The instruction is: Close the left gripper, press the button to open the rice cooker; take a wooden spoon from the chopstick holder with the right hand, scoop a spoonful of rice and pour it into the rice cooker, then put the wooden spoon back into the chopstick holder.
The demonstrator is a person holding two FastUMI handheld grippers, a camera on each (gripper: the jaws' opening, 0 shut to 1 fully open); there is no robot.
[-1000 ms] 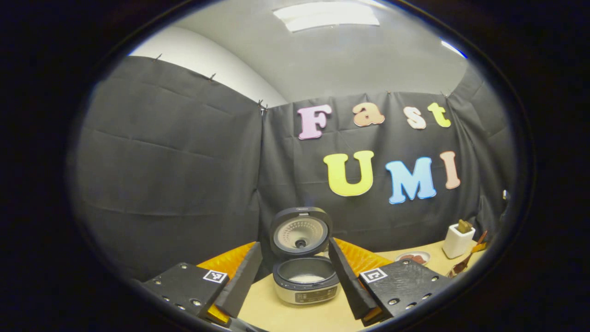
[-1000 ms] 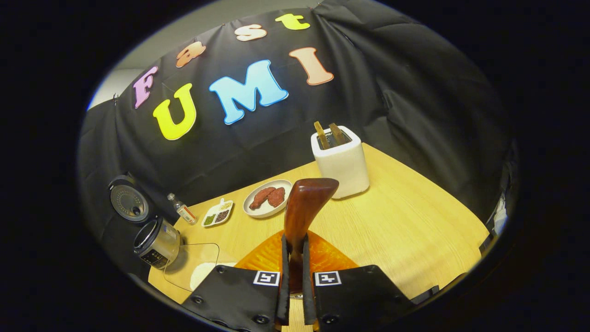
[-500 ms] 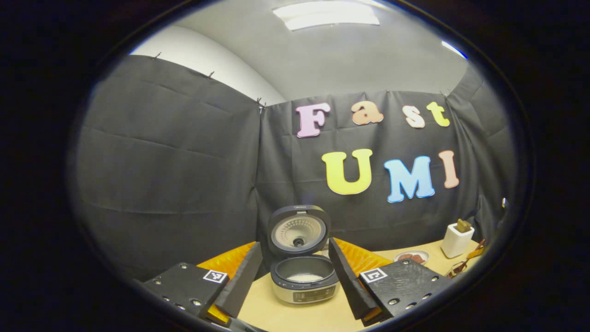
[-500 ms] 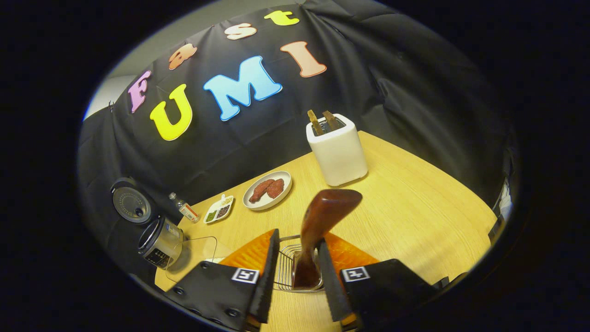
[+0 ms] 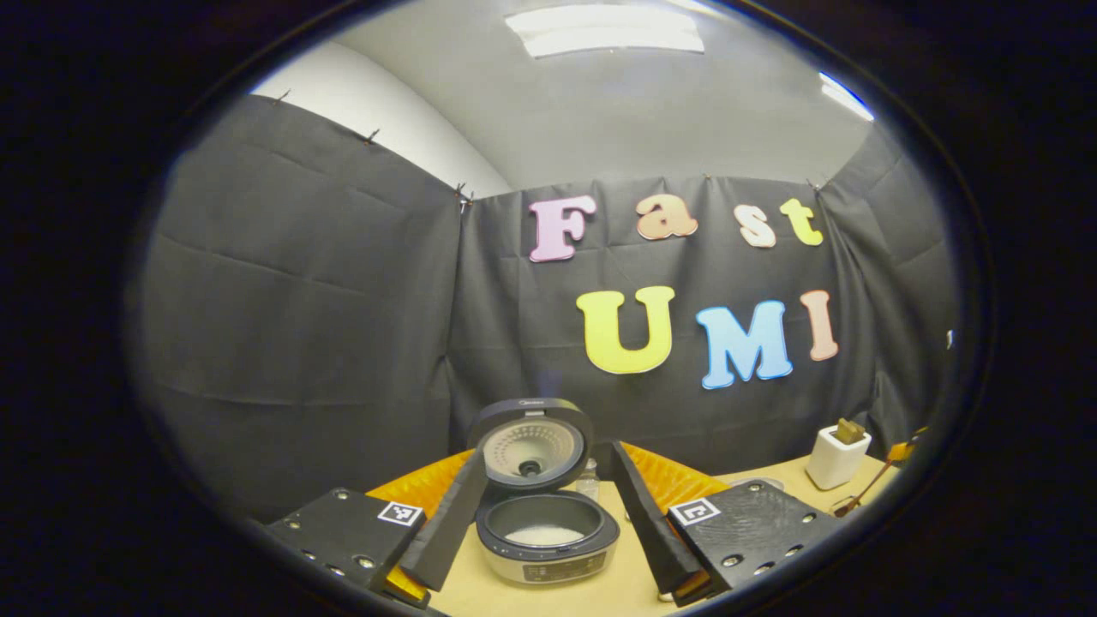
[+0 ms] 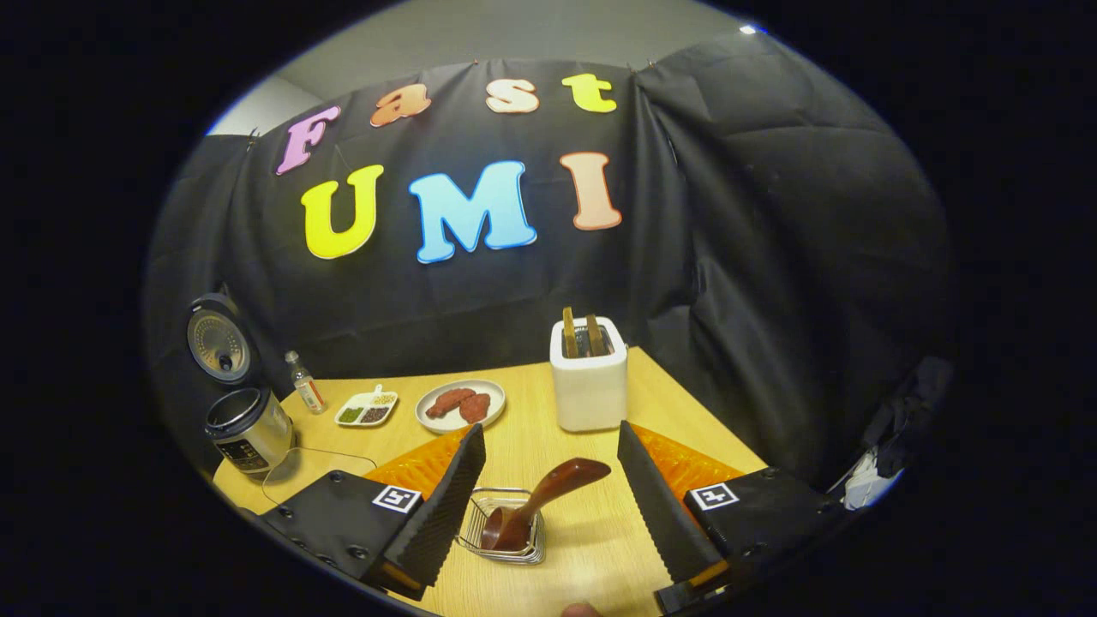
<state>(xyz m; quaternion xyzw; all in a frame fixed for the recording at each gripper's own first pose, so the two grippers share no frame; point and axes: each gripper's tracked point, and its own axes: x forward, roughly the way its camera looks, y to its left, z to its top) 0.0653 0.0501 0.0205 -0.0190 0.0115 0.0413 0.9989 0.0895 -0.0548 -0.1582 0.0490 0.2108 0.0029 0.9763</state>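
Pale wooden table [image 6: 728, 411] carries everything we see. Our right gripper [image 6: 548, 506] stands wide open and empty above the wire chopstick holder [image 6: 504, 536], where the wooden spoon [image 6: 540, 501] leans. Left of this holder the rice cooker [image 6: 242, 428] is open. Our left gripper [image 5: 544, 523] is open too, framing the cooker. We can read no label.
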